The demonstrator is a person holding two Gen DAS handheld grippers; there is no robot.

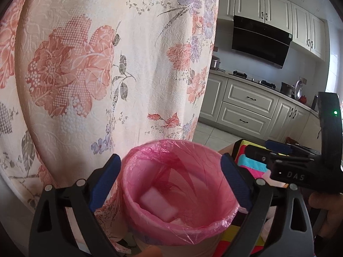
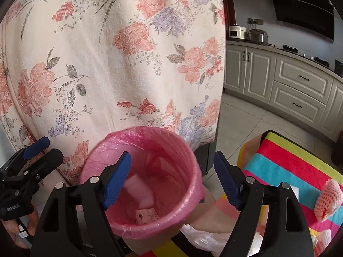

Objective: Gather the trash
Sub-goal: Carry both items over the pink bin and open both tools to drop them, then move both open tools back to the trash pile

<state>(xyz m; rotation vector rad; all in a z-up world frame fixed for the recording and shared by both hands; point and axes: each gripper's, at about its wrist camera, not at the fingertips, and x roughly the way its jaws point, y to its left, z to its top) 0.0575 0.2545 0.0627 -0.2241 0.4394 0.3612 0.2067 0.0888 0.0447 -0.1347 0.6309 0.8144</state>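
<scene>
Floral cloth [image 2: 111, 68] behind; bin [image 2: 194, 184] under right gripper [image 2: 171, 180] (jaws apart).

Both wrist cameras are sitting just behind their own blue-padded fingers, tilting downward and looking close into the pink-lined bin [image 1: 180, 190] [image 2: 145, 184]. Left view is holding the bin at 6 o'clock, right view slightly toward 7. Both are sharing the floral cloth [image 1: 90, 68] [image 2: 111, 60] at 12 and the kitchen cabinets [image 1: 248, 105] [image 2: 300, 81] at 2–3 o'clock, farther off.
</scene>
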